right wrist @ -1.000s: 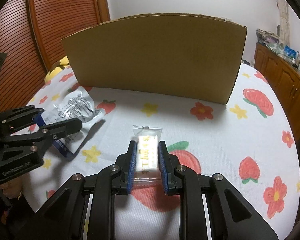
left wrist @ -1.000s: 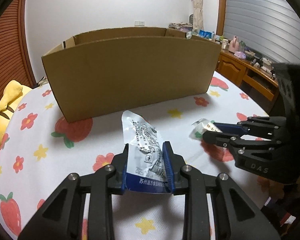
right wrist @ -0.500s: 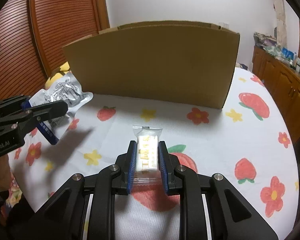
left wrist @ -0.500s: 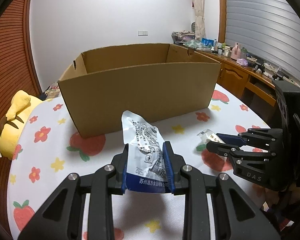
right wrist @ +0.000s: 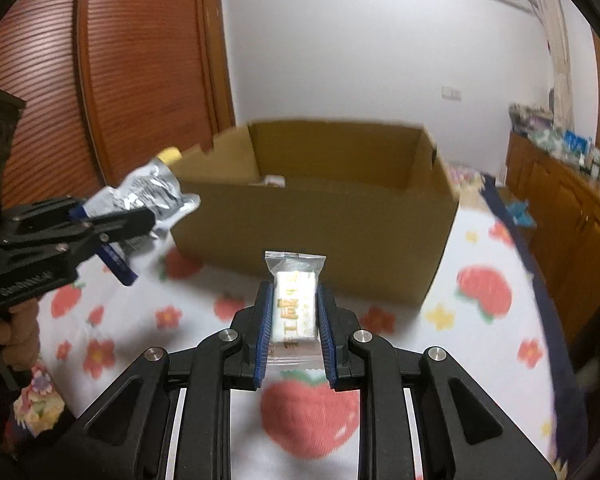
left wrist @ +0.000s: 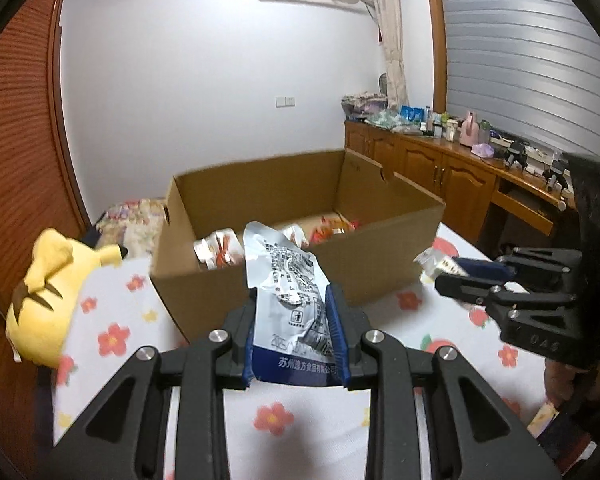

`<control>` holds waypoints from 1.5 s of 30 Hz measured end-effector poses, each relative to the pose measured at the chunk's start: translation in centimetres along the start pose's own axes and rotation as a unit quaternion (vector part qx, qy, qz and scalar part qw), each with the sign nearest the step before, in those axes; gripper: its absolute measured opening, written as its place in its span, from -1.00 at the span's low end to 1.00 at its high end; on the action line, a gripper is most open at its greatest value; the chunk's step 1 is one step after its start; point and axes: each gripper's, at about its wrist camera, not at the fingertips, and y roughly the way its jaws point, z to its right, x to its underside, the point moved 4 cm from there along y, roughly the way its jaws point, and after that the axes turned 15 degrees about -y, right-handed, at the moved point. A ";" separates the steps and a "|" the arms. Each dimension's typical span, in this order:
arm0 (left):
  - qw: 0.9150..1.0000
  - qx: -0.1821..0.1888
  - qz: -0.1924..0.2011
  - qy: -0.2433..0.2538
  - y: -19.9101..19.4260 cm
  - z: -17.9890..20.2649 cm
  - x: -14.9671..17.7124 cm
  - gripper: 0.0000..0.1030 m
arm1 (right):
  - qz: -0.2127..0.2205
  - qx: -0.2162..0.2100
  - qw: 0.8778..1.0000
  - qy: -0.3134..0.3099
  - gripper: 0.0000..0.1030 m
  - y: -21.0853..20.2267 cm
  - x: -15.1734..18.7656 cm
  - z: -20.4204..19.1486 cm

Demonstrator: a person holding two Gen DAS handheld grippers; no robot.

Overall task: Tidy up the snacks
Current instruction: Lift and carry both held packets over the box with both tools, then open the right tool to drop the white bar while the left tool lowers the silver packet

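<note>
My left gripper (left wrist: 295,334) is shut on a silver snack pouch (left wrist: 290,292) with a blue bottom edge, held in the air before the open cardboard box (left wrist: 380,264). My right gripper (right wrist: 293,330) is shut on a small clear-wrapped white biscuit pack (right wrist: 295,308), also raised in front of the box (right wrist: 320,232). The box holds several snack packets (left wrist: 220,250). The right gripper with its pack shows at the right of the left wrist view (left wrist: 466,276). The left gripper with the pouch shows at the left of the right wrist view (right wrist: 140,216).
The box stands on a round table with a strawberry and flower cloth (left wrist: 116,332). A yellow plush toy (left wrist: 48,292) lies at the table's left edge. A wooden sideboard (left wrist: 452,168) with clutter runs along the right wall. A wooden slatted door (right wrist: 140,80) is at the left.
Both grippers have risen with their snacks, so the box's inside and the packets in it have come into view. Both grips are unchanged.
</note>
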 end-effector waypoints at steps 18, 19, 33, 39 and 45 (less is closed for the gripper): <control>1.000 -0.016 0.007 -0.010 4.8 -3.0 -5.6 -0.45 | 0.017 0.019 0.999 -0.041 -0.62 4.2 -7.3 4.0; 1.000 -0.017 0.005 -0.011 5.1 -3.0 -5.7 -0.45 | 0.015 0.019 0.999 -0.040 -0.62 4.6 -7.4 4.2; 1.000 -0.016 -0.007 -0.016 8.1 -3.1 -6.2 -0.45 | -0.003 0.014 1.000 -0.018 -0.48 7.5 -7.2 6.6; 1.000 -0.017 -0.006 -0.005 8.8 -2.5 -6.8 -0.47 | 0.002 0.011 1.000 -0.013 -0.46 7.3 -7.0 6.7; 1.000 -0.024 -0.011 -0.009 9.3 -2.7 -6.3 -0.47 | 0.003 0.009 1.000 -0.011 -0.41 7.1 -6.7 6.7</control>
